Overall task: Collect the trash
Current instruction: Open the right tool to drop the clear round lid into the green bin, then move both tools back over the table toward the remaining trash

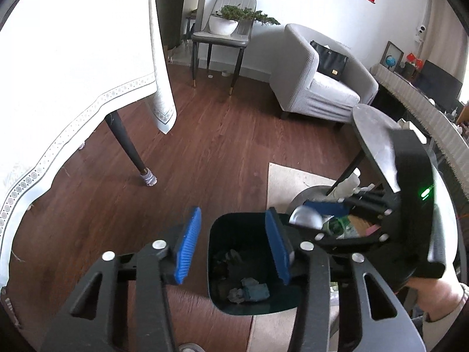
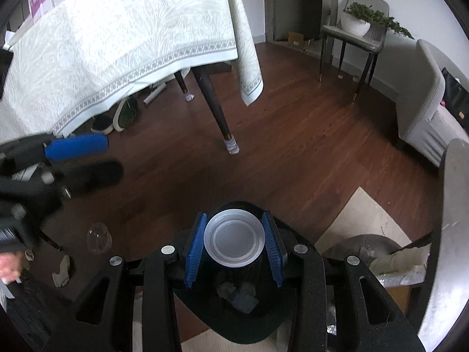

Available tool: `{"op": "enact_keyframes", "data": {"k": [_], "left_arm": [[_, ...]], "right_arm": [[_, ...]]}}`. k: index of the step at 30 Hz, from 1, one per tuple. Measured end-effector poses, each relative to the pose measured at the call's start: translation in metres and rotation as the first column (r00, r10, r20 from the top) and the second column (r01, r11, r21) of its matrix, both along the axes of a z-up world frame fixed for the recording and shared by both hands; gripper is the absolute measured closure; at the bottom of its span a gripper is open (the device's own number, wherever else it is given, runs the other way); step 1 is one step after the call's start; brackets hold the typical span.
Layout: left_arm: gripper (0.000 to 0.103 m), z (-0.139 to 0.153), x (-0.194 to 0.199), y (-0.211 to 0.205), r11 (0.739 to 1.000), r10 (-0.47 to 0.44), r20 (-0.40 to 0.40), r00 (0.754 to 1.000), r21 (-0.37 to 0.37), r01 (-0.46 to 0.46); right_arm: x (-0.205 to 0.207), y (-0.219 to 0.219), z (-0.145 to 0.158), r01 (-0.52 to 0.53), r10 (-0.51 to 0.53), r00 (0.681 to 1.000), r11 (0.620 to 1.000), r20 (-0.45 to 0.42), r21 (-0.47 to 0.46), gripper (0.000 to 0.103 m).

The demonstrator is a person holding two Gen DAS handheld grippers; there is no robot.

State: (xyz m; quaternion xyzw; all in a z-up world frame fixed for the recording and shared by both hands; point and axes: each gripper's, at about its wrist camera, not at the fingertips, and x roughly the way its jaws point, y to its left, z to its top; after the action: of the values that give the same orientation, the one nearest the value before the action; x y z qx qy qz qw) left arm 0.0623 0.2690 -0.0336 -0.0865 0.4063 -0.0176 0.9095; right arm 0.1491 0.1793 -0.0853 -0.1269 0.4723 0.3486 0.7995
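The right gripper was clenched on a translucent plastic cup, its blue pads pressing the cup's sides, the cup's base facing the camera. It hung directly over the dark trash bin on the floor, with crumpled paper scraps visible at the bottom of the bin beneath it. Held that way, above the mouth and pointing steeply down, the cup would fall straight in once the pads let go; that drop looked like the step in hand.

The left gripper was released, with nothing between its blue pads. In its own view it also stood above the bin, slightly to one side, which left the opening free for the right gripper. From the right wrist view it appeared blurred at the left edge, away from the bin's mouth.

More trash seemed left to collect: a clear plastic cup lay on the wooden floor near the bin, and a crumpled pale scrap lay just beyond it. The bin sat at the corner of a beige rug, beside a small round dark side table, well apart from the cloth-covered desk. The main risk was the light cup catching the bin's rim and rolling away.
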Motion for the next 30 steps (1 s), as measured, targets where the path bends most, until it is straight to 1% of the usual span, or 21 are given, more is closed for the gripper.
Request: {"op": "enact_keyframes", "data": {"k": [4, 10, 20, 21, 22, 23, 25, 30], "left_arm": [[0.06, 0.006, 0.0, -0.001, 1.0, 0.0, 0.017, 1.0, -0.004, 0.0], [0.06, 0.014, -0.003, -0.004, 1.0, -0.001, 0.036, 0.999, -0.005, 0.001], [0.06, 0.022, -0.004, -0.002, 1.0, 0.016, 0.054, 0.998, -0.006, -0.016], [0.06, 0.023, -0.004, -0.002, 1.0, 0.017, 0.056, 0.998, -0.005, -0.017], [0.06, 0.024, -0.003, -0.003, 1.0, 0.017, 0.06, 0.998, -0.005, -0.017], [0.06, 0.026, -0.003, -0.003, 1.0, 0.017, 0.065, 0.998, -0.007, -0.016], [0.059, 0.03, -0.004, -0.005, 1.0, 0.017, 0.075, 0.997, -0.004, -0.016], [0.058, 0.041, -0.004, -0.012, 1.0, 0.01, 0.104, 0.994, 0.015, -0.012]], "right_arm": [[-0.004, 0.002, -0.014, -0.009, 0.008, 1.0, 0.999, -0.03, -0.037, 0.063], [-0.01, 0.002, -0.031, -0.034, 0.028, 0.997, 0.996, -0.071, -0.084, 0.063], [-0.022, -0.009, -0.043, -0.076, 0.061, 0.992, 0.987, -0.108, -0.144, 0.063], [-0.022, -0.01, -0.044, -0.081, 0.064, 0.991, 0.985, -0.115, -0.151, 0.056], [-0.023, -0.012, -0.045, -0.085, 0.066, 0.991, 0.984, -0.119, -0.16, 0.048], [-0.024, -0.014, -0.046, -0.085, 0.066, 0.991, 0.982, -0.119, -0.169, 0.045], [-0.025, -0.016, -0.045, -0.089, 0.069, 0.99, 0.981, -0.12, -0.172, 0.045], [-0.028, -0.022, -0.033, -0.087, 0.074, 0.992, 0.987, -0.104, -0.133, 0.045]]}}
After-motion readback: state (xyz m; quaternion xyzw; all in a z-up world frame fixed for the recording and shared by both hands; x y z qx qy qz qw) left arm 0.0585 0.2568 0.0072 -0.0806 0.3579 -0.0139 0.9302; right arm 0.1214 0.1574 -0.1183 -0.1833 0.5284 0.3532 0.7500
